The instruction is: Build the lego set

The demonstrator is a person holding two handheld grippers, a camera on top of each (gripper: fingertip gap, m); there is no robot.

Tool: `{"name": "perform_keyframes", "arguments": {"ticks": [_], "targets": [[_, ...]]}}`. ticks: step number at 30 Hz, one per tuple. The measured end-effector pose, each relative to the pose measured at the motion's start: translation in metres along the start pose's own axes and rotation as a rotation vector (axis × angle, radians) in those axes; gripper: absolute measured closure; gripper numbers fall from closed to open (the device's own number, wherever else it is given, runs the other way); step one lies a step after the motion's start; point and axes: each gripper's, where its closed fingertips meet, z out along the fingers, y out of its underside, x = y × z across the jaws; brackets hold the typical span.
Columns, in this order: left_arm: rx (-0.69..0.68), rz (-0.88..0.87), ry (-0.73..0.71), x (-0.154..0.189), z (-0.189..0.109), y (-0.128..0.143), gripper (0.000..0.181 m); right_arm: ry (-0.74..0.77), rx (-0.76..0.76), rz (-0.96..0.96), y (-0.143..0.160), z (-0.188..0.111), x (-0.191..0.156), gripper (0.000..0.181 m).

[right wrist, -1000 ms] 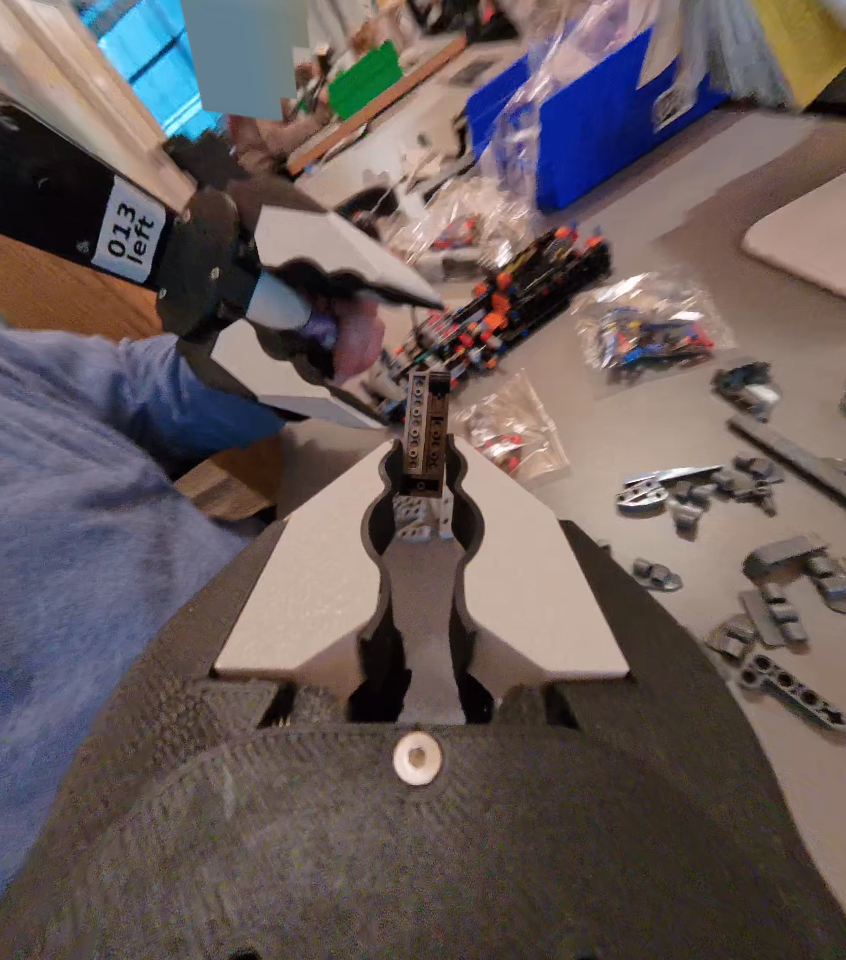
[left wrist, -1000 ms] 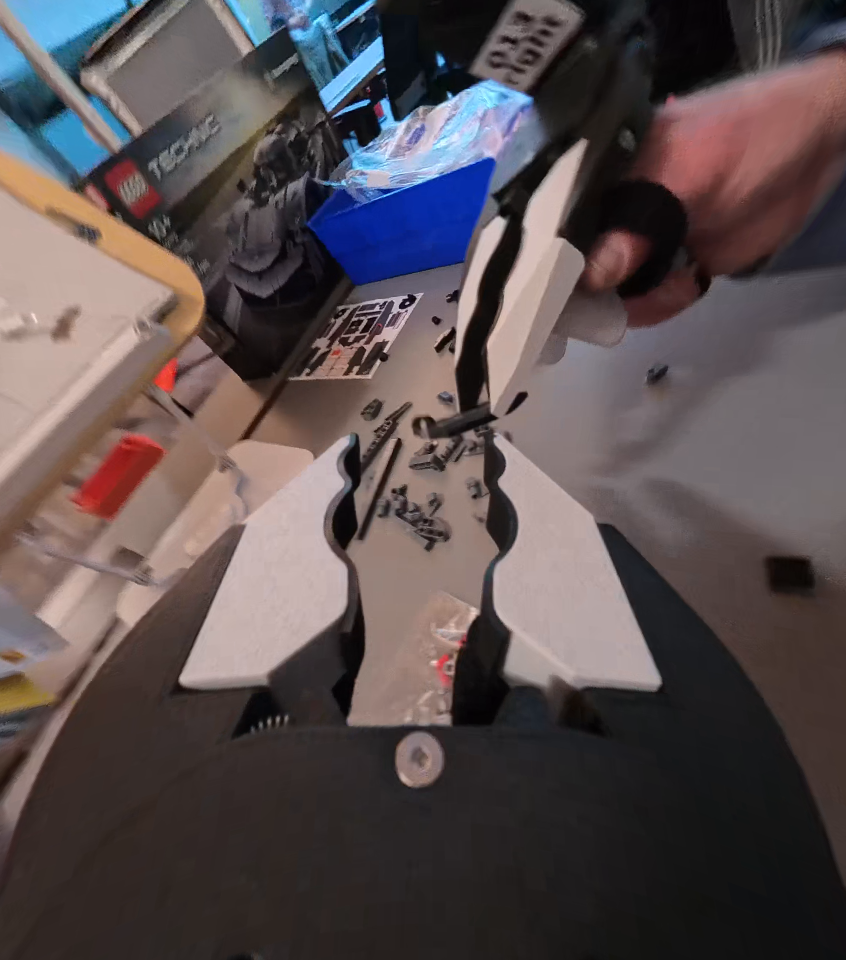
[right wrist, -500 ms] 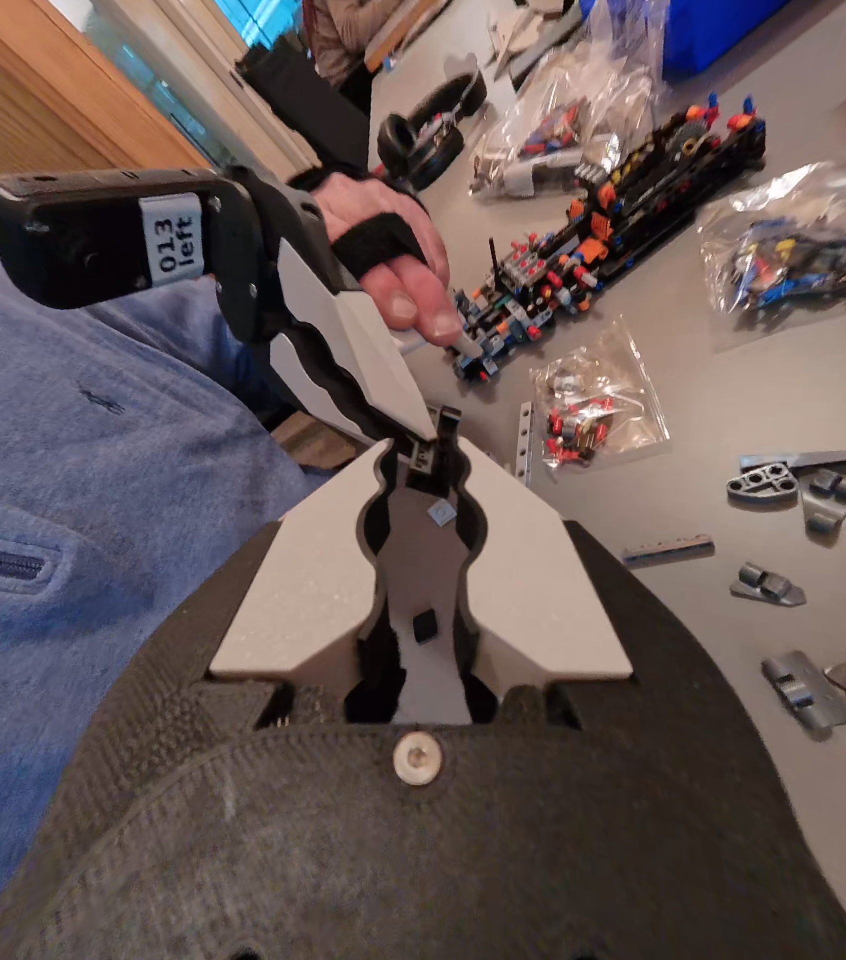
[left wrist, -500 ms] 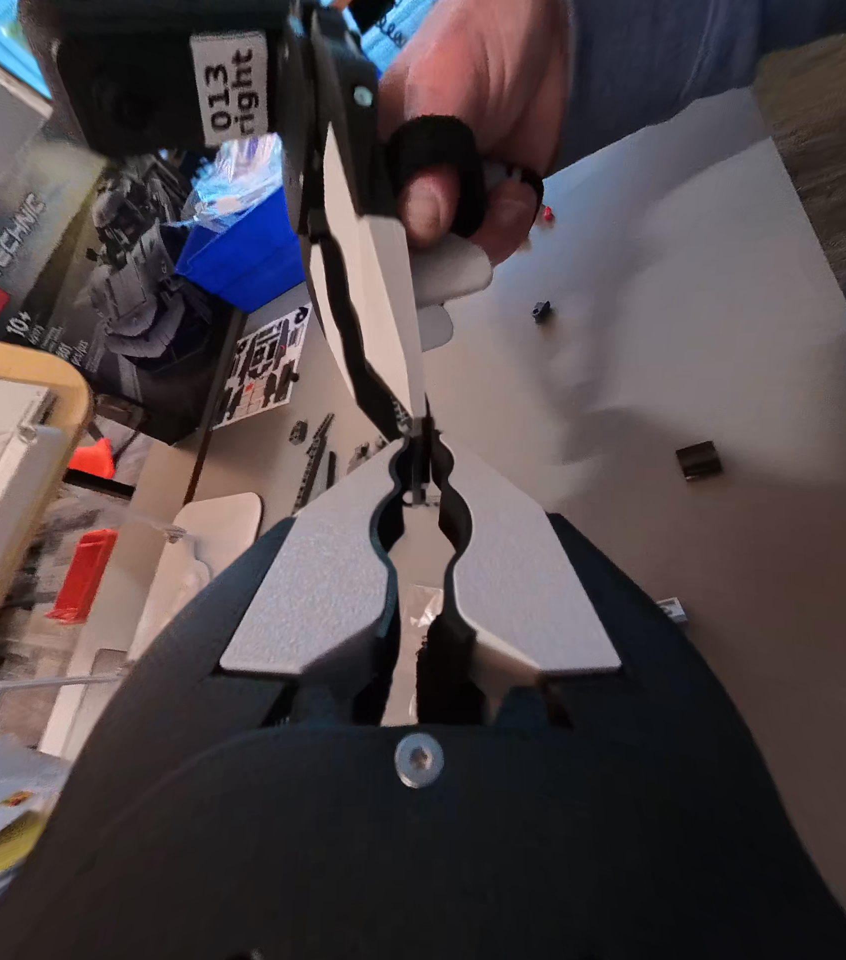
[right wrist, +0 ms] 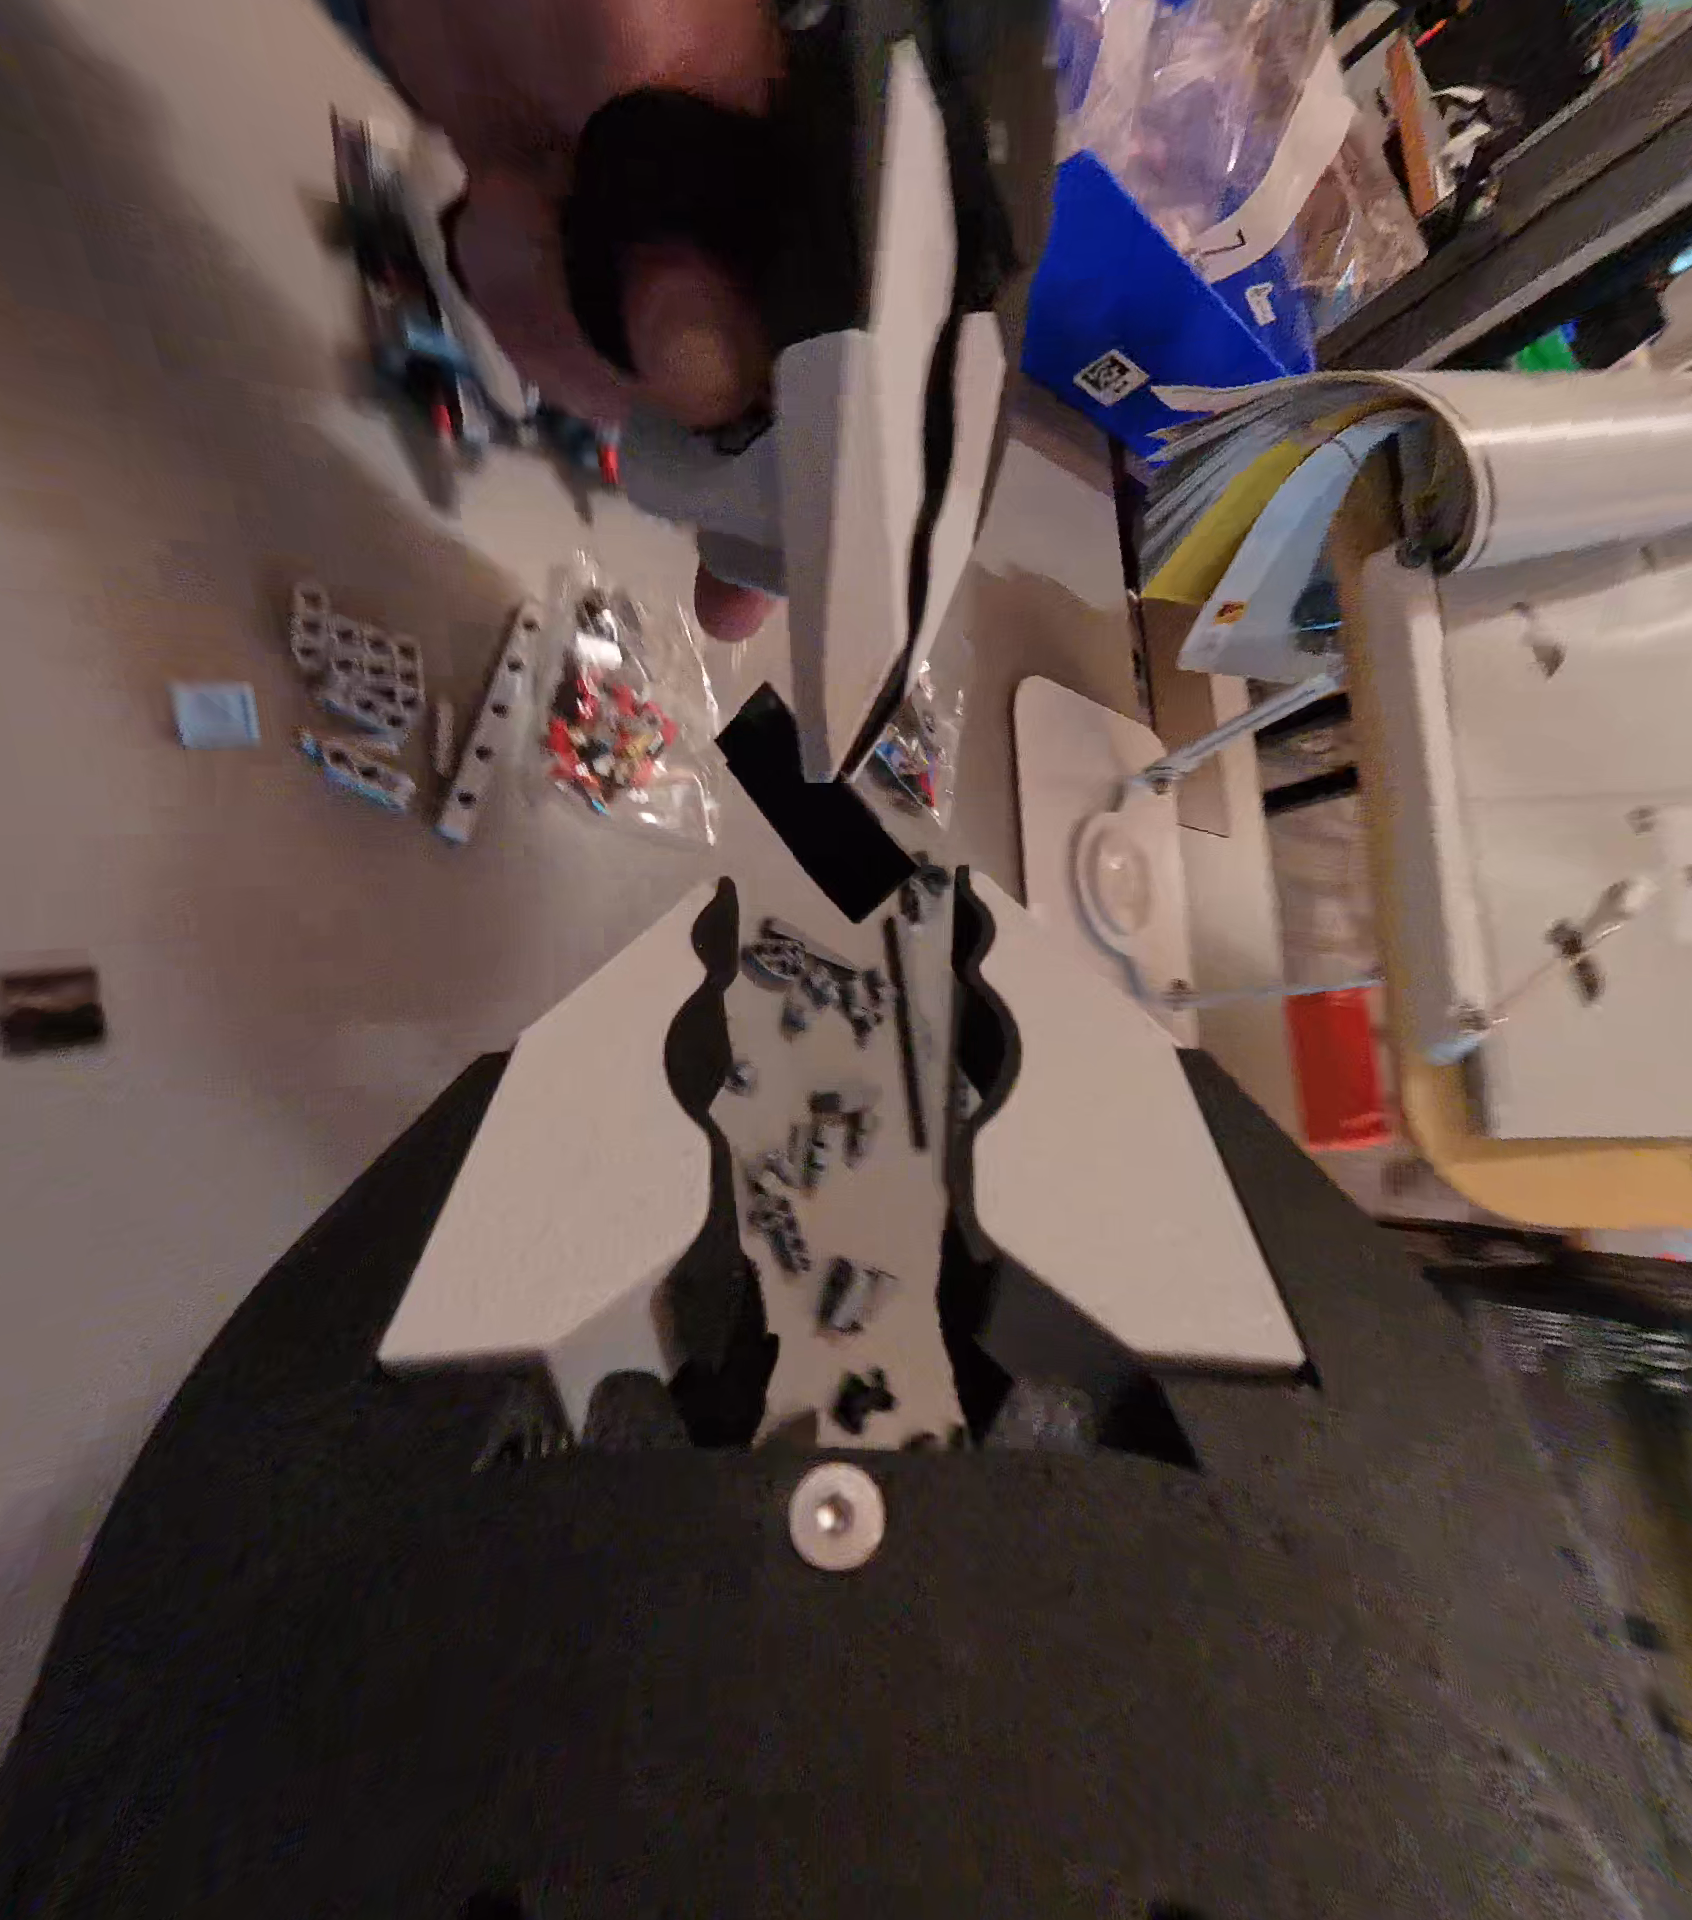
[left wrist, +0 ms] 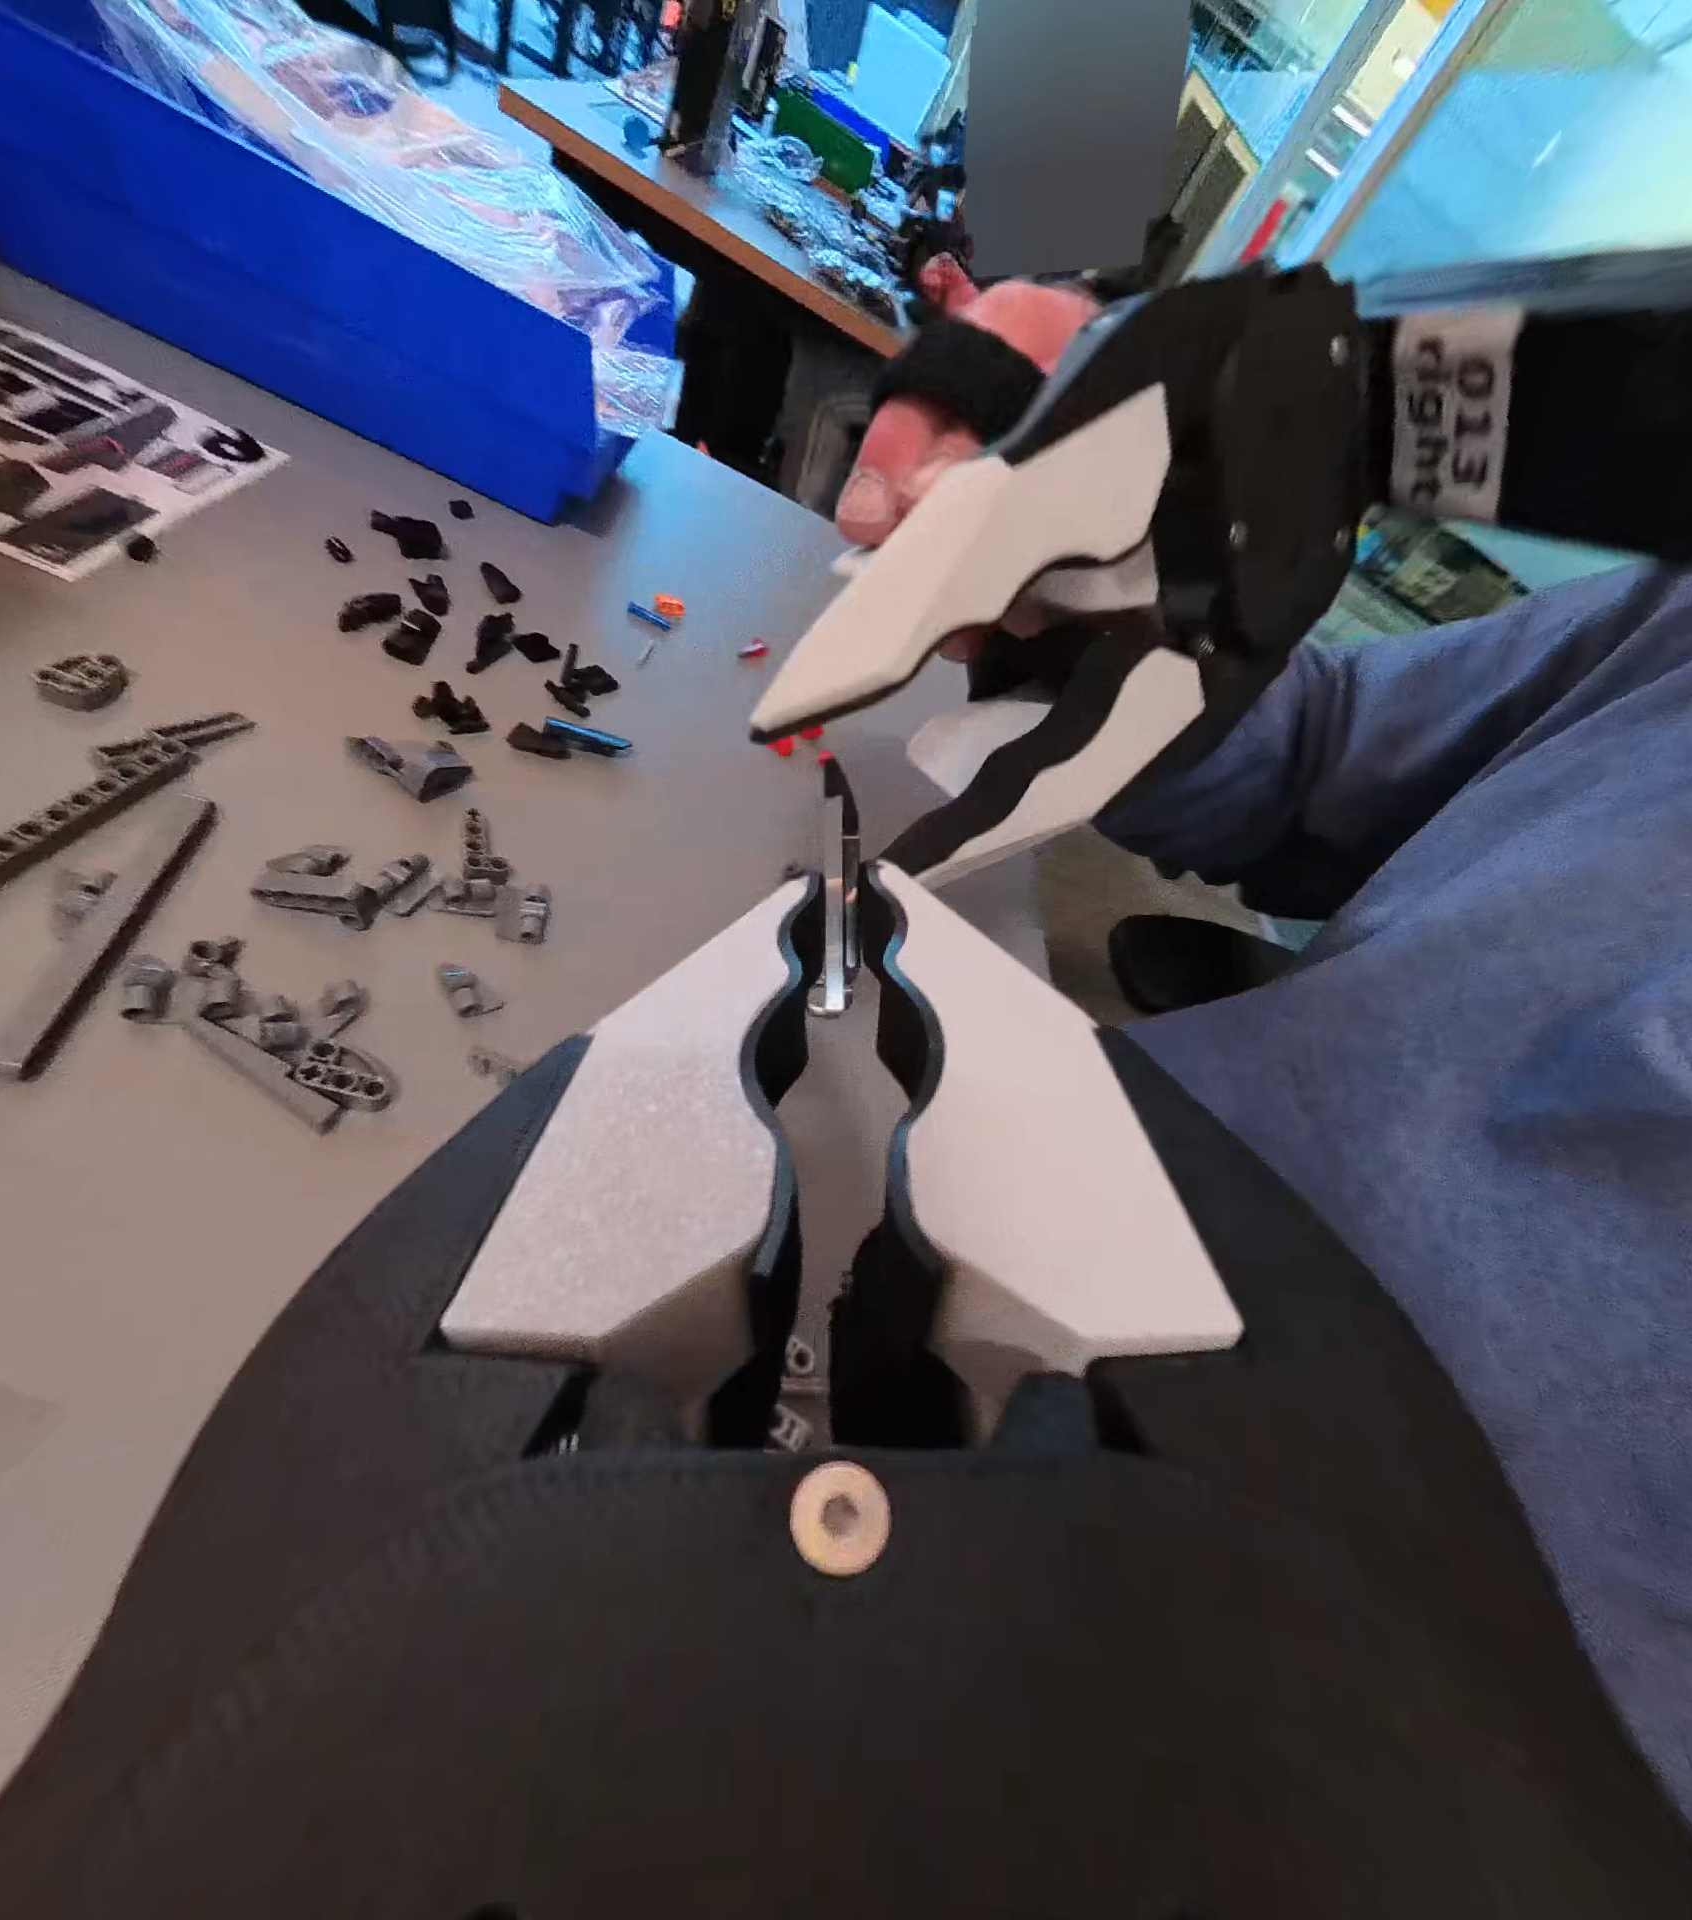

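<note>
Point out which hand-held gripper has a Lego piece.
The left hand-held gripper: shut on a thin dark Lego piece. The right hand-held gripper is open, nothing between its fingers.

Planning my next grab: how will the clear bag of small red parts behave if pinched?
The bag looks like thin, crinkled film, so it will probably sag and fold rather than hold shape. The loose parts inside would likely slide to the low end when lifted. The glossy film may slip; a bare corner seems safest.
</note>
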Motion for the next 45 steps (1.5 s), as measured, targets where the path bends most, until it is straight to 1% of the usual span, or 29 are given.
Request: {"name": "perform_keyframes", "arguments": {"ticks": [2,4,5,7,9,11,12,16,19,21,23,26,29,32,34,35,37,39,41,42,45], "targets": [[-0.022,-0.06,0.039,0.001,0.003,0.003,0.178,0.037,-0.053,-0.126,0.001,0.002,-0.003,0.15],[-0.036,-0.125,0.098,0.005,0.006,0.005,0.178,0.05,-0.103,-0.225,0.003,0.003,-0.007,0.154],[-0.053,-0.152,0.122,0.006,0.008,0.008,0.178,0.053,-0.117,-0.259,0.003,0.004,-0.009,0.16],[-0.054,-0.186,0.143,0.006,0.011,0.01,0.178,0.026,-0.133,-0.29,0.006,0.005,-0.014,0.165],[-0.033,-0.198,0.135,0.004,0.013,0.007,0.177,-0.01,-0.142,-0.241,0.009,0.003,-0.017,0.167],[-0.003,-0.18,0.106,0.0,0.01,0.001,0.165,-0.062,-0.121,-0.135,0.011,0.0,-0.021,0.167],[0.019,-0.166,0.092,-0.002,0.005,-0.004,0.163,-0.1,-0.119,-0.057,0.014,-0.001,-0.024,0.167],[0.019,-0.091,-0.02,-0.018,-0.012,-0.007,0.161,-0.27,-0.158,0.206,0.044,-0.001,-0.049,0.167],[-0.042,-0.02,-0.099,-0.025,-0.019,0.002,0.162,-0.398,-0.25,0.319,0.074,0.003,-0.08,0.167],[-0.095,0.021,-0.137,-0.028,-0.02,0.011,0.162,-0.444,-0.314,0.33,0.091,0.006,-0.096,0.167],[-0.13,0.044,-0.152,-0.029,-0.02,0.018,0.162,-0.5,-0.353,0.326,0.099,0.006,-0.109,0.167],[-0.168,0.058,-0.149,-0.028,-0.018,0.026,0.162,-0.525,-0.419,0.288,0.112,0.007,-0.116,0.167],[-0.188,0.075,-0.171,-0.031,-0.019,0.03,0.162,-0.538,-0.426,0.302,0.114,0.01,-0.118,0.166],[-0.195,0.09,-0.192,-0.033,-0.024,0.028,0.162,-0.523,-0.43,0.31,0.116,0.011,-0.114,0.162],[-0.196,0.106,-0.23,-0.038,-0.032,0.023,0.162,-0.518,-0.444,0.321,0.118,0.011,-0.112,0.149],[-0.192,0.122,-0.257,-0.041,-0.037,0.018,0.161,-0.519,-0.451,0.327,0.119,0.009,-0.111,0.144],[-0.186,0.171,-0.319,-0.049,-0.049,0.004,0.16,-0.503,-0.44,0.345,0.118,0.003,-0.105,0.142],[-0.183,0.242,-0.391,-0.057,-0.062,-0.015,0.159,-0.482,-0.396,0.371,0.111,-0.005,-0.091,0.141],[-0.187,0.335,-0.467,-0.068,-0.072,-0.037,0.158,-0.406,-0.362,0.388,0.103,-0.009,-0.062,0.141],[-0.188,0.388,-0.519,-0.076,-0.077,-0.051,0.158,-0.344,-0.35,0.399,0.1,-0.008,-0.041,0.142],[-0.159,0.572,-0.676,-0.102,-0.094,-0.102,0.158,-0.138,-0.27,0.454,0.083,-0.001,0.036,0.146]]}}
